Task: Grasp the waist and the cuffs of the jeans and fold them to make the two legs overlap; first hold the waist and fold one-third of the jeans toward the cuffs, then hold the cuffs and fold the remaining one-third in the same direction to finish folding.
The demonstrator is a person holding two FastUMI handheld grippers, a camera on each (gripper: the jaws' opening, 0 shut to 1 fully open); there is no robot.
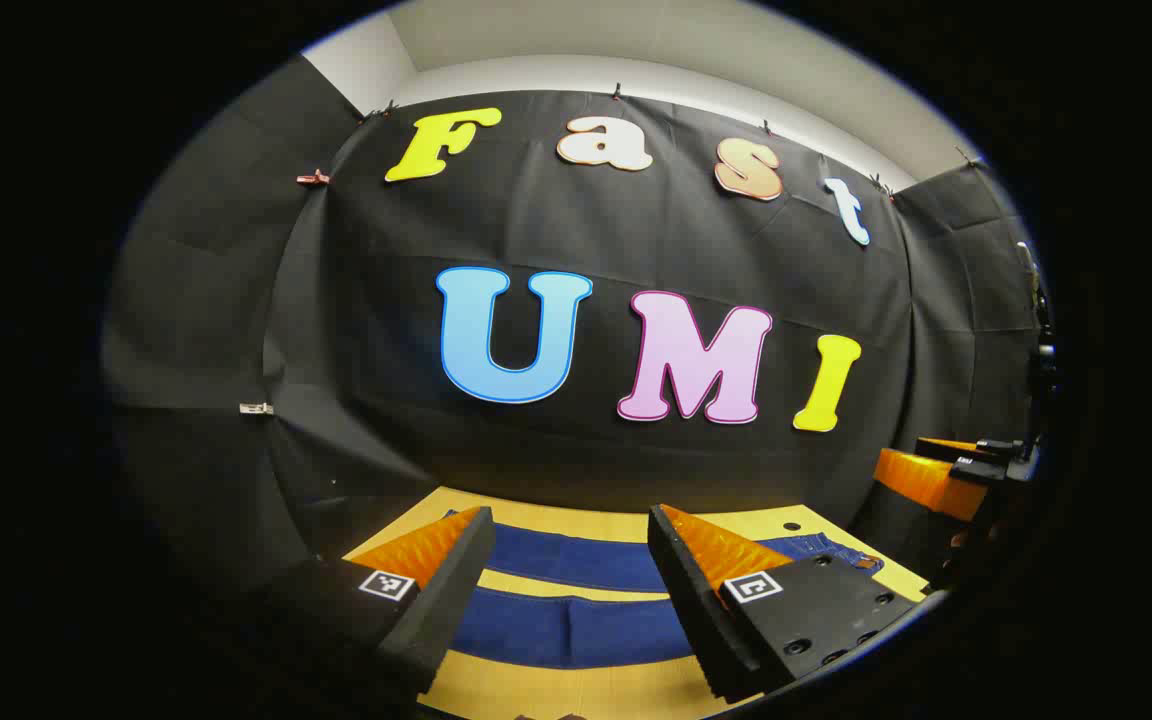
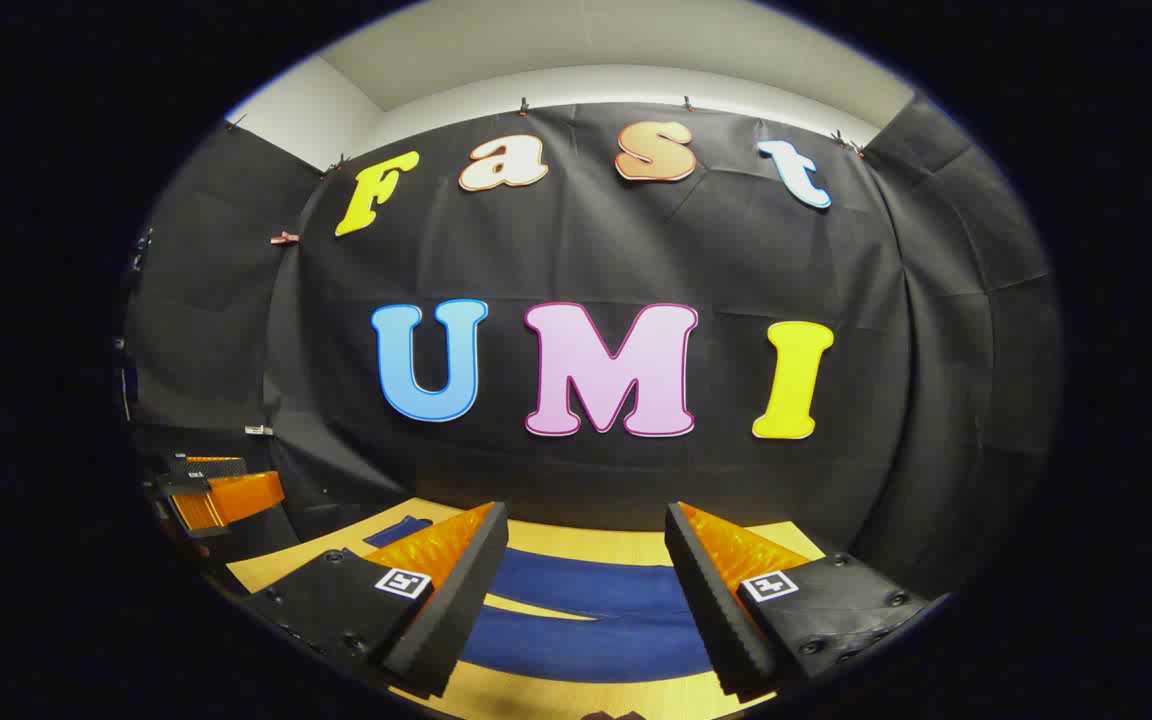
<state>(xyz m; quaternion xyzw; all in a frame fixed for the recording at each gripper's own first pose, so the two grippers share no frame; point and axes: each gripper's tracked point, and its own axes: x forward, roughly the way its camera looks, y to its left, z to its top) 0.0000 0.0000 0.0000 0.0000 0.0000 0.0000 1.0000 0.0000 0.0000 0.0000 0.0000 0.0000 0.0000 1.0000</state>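
Lying flat on the pale wooden tabletop [image 1: 576, 690], the dark blue denim jeans [image 1: 576, 625] are spread open with both legs stretched side by side, a strip of bare wood showing between them. In the left gripper view, the left gripper [image 1: 568, 590] hovers above the jeans with its fingers spread wide and nothing between them; the two legs run across the gap between the fingers, and the waist end with its stitched pocket area lies past the finger on that view's right-hand side. Farther off at that view's right edge, beyond the waist end of the jeans, the right gripper [image 1: 946, 470] appears, held off the table's side. In the right gripper view, the right gripper [image 2: 586, 590] likewise hangs above the jeans [image 2: 586, 625] with its fingers parted wide and empty, the two legs crossing beneath them on the tabletop [image 2: 536, 700]. At that view's left edge, beyond the jeans, the left gripper [image 2: 221, 495] is seen above the table's corner. Neither gripper touches the jeans.
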